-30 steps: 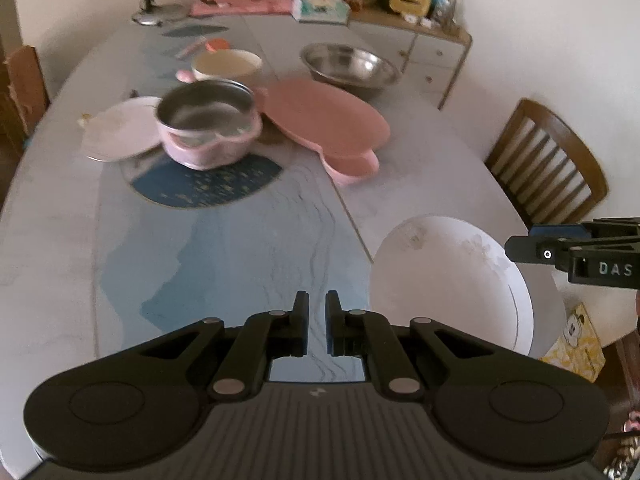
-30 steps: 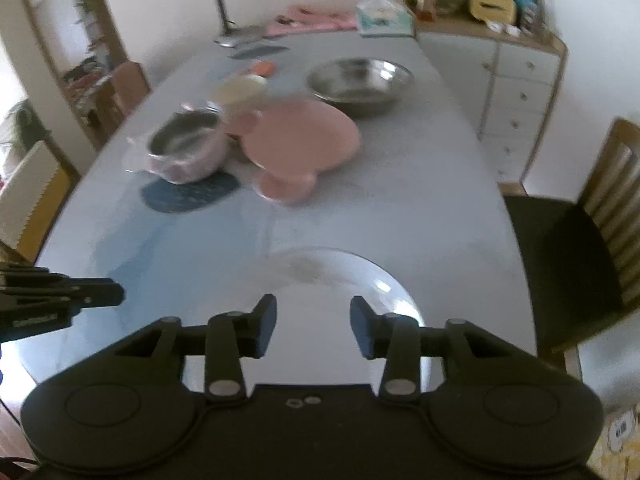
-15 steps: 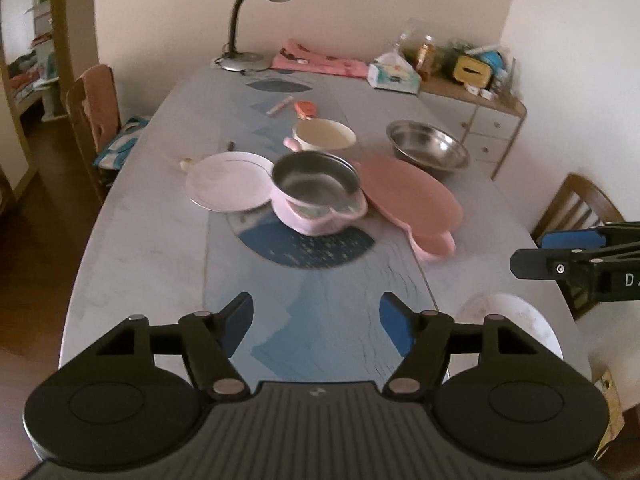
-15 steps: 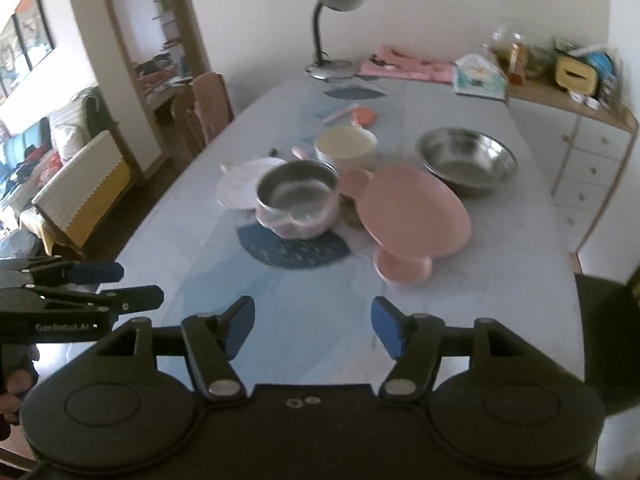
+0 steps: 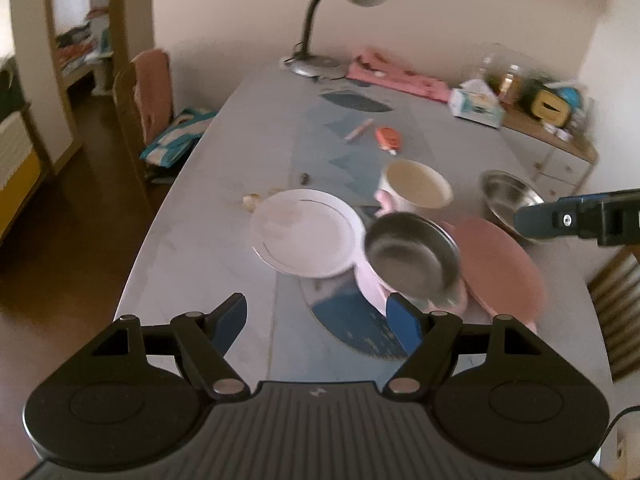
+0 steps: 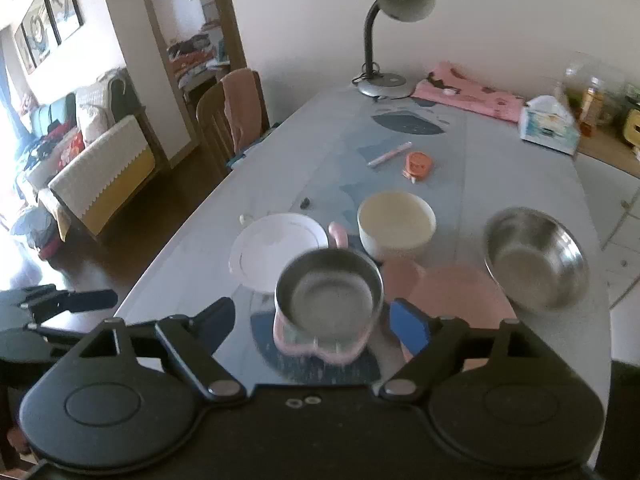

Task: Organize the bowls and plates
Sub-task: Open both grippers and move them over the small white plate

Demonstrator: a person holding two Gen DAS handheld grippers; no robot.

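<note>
A white plate [image 5: 306, 236] [image 6: 276, 248] lies mid-table. Right of it a pink pot with a steel inside [image 5: 412, 264] [image 6: 328, 300] stands on a dark blue mat [image 5: 356, 328]. A cream bowl [image 5: 418, 186] [image 6: 396, 226] is behind it, a pink plate [image 5: 500, 270] [image 6: 460, 292] to its right, and a steel bowl [image 5: 510, 198] [image 6: 536, 258] farther right. My left gripper [image 5: 316, 320] is open and empty above the near table edge. My right gripper [image 6: 312, 320] is open and empty, just before the pot.
A desk lamp [image 6: 392, 32], pink cloth [image 6: 468, 94], tissue box [image 6: 548, 124], a pen [image 6: 390, 154] and an orange item [image 6: 418, 164] sit at the far end. A wooden chair [image 5: 140, 116] stands left of the table, a white cabinet [image 5: 560, 160] right.
Both grippers have opened wide and risen and moved forward; the view now tilts toward the far end. The large white plate near the front edge is out of view.
</note>
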